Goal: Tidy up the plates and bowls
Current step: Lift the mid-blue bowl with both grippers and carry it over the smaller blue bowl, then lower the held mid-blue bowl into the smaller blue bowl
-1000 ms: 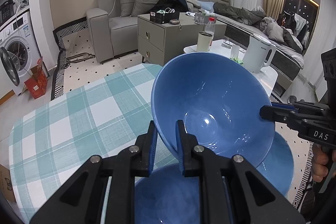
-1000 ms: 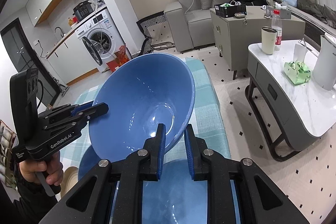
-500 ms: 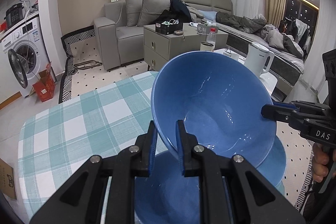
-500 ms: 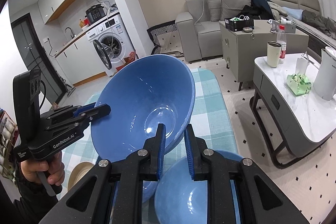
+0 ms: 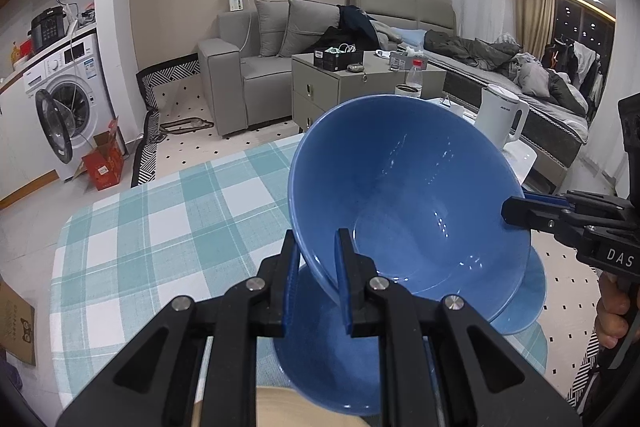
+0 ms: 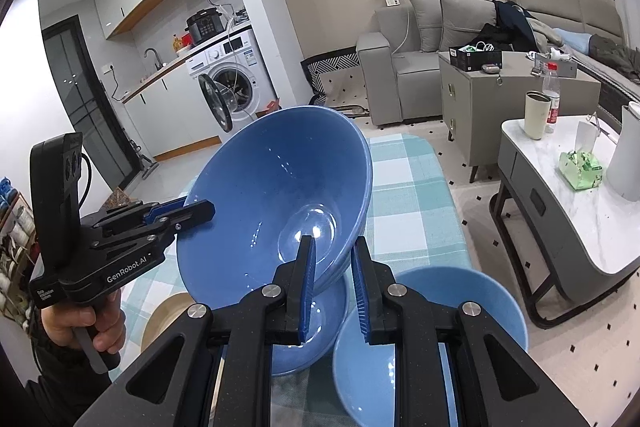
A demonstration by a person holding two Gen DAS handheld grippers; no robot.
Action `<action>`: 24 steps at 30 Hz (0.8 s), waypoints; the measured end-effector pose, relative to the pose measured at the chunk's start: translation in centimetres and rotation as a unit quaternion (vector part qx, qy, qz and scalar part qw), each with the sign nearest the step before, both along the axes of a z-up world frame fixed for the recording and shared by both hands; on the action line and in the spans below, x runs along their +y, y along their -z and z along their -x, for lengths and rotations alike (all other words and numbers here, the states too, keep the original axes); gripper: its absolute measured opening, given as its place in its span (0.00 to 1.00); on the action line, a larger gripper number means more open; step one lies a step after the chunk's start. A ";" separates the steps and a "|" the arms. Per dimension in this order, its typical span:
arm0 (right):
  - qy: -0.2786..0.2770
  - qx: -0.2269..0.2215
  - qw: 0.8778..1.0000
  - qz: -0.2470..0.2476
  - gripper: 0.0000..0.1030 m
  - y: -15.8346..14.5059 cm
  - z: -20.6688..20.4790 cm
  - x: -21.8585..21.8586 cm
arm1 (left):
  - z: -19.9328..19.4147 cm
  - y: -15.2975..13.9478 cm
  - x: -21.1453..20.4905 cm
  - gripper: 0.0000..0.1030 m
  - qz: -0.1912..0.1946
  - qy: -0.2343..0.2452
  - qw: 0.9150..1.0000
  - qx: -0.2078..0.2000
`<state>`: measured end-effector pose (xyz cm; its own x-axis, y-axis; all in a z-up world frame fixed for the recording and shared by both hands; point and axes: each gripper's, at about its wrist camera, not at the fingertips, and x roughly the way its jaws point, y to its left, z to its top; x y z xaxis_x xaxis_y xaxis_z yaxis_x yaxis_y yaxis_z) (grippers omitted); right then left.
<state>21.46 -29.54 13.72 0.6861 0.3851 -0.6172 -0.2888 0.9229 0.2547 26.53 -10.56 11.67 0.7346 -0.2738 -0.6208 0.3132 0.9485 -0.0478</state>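
A large blue bowl (image 5: pixel 408 195) (image 6: pixel 272 207) hangs tilted above the table, held by two opposite sides of its rim. My left gripper (image 5: pixel 318 247) (image 6: pixel 196 211) is shut on the near rim in the left wrist view. My right gripper (image 6: pixel 332 255) (image 5: pixel 516 205) is shut on the opposite rim. Below it on the checked cloth sit a second blue bowl (image 5: pixel 332 347) (image 6: pixel 316 331) and a lighter blue bowl (image 6: pixel 420 327) (image 5: pixel 528 303). A beige plate (image 6: pixel 164 319) (image 5: pixel 280 407) lies beside them, partly hidden.
The table (image 5: pixel 160 227) (image 6: pixel 408 207) wears a teal-and-white checked cloth. To the right stands a white marble coffee table (image 6: pixel 580 227) with a kettle (image 5: pixel 500 119), cup and bottle. Behind are a grey cabinet (image 5: pixel 340 87), a sofa, a washing machine (image 5: pixel 68 99) and a red box.
Both grippers have carried the big bowl together across the table and slightly up. The bowls beneath and the beige plate have come further into view.
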 end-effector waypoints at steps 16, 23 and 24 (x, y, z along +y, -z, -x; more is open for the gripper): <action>-0.016 0.009 1.000 0.002 0.18 1.2 1.5 1.3 | 2.4 0.8 1.1 0.15 -0.004 -0.011 1.000 0.003; -0.025 0.021 0.999 0.008 0.18 2.1 1.6 2.3 | 2.7 2.0 1.8 0.15 -0.003 -0.018 1.000 0.015; -0.026 0.023 0.999 0.009 0.18 2.4 1.6 2.5 | 2.8 2.1 1.9 0.15 -0.003 -0.019 1.000 0.016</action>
